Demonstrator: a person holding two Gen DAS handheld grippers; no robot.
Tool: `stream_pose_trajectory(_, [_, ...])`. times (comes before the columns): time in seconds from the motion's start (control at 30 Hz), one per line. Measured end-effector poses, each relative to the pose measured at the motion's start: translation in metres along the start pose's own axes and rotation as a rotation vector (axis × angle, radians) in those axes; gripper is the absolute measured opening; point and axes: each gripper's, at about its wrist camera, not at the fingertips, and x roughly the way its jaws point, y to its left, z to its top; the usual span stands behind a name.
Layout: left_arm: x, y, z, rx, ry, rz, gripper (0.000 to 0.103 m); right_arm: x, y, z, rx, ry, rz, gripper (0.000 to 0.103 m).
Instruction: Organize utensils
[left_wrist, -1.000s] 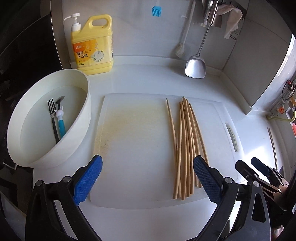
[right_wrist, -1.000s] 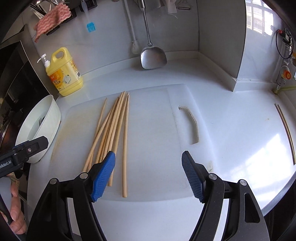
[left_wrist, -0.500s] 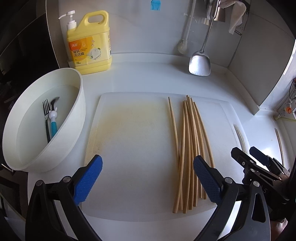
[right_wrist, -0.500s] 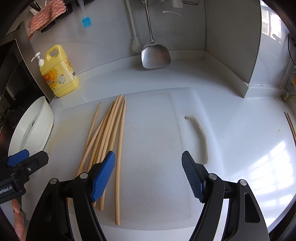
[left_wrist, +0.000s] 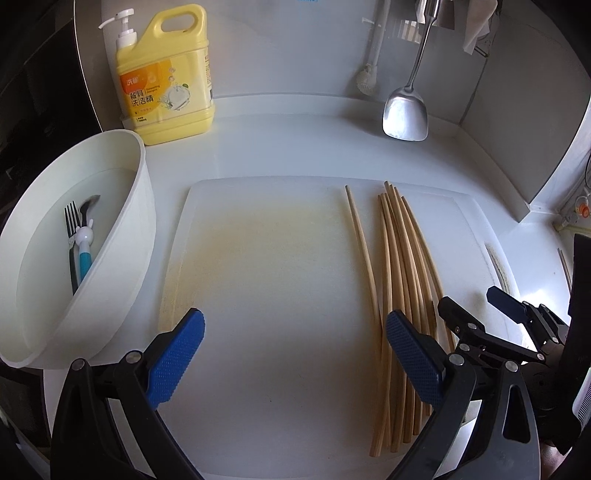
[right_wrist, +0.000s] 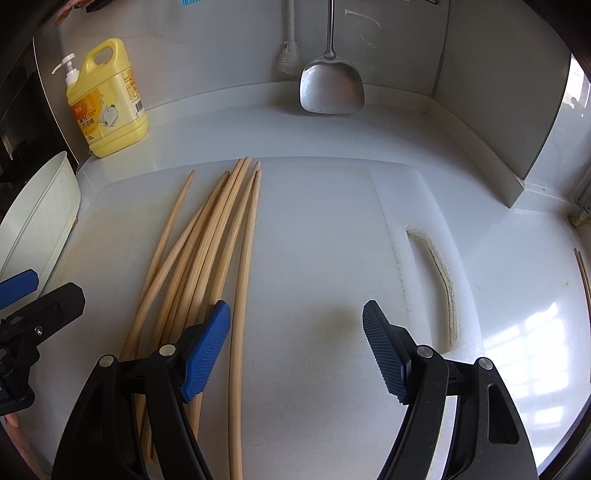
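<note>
Wooden chopsticks (left_wrist: 397, 266) are lying on the white plastic cutting board (left_wrist: 266, 258) between the wide, empty left gripper (left_wrist: 293, 363) and right gripper (right_wrist: 295, 345), while only the left view is showing a fork (left_wrist: 70, 229) inside the white round basin (left_wrist: 122, 236).

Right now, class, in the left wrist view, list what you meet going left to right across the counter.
White bowl holding fork and spoon → cutting board → chopsticks → right tongs.

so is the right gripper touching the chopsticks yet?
Cannot tell. In the right wrist view the right gripper is open over the cutting board; its left finger overlaps the chopsticks, so neither contact nor gap shows plainly.
</note>
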Motion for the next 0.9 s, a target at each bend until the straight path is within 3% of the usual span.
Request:
stream_pose_trajectory(0.6, [0.031, -0.021, 0.006, 0.033, 0.014, -0.022, 0.097, 0.002, -0.033, 0.002, 0.004, -0.029, -0.056, 0.071])
stream_pose_trajectory(0.9, [0.046, -0.032, 0.005, 0.061, 0.028, 0.031, 0.097, 0.001, -0.037, 0.0, 0.016, -0.034, -0.047, 0.071])
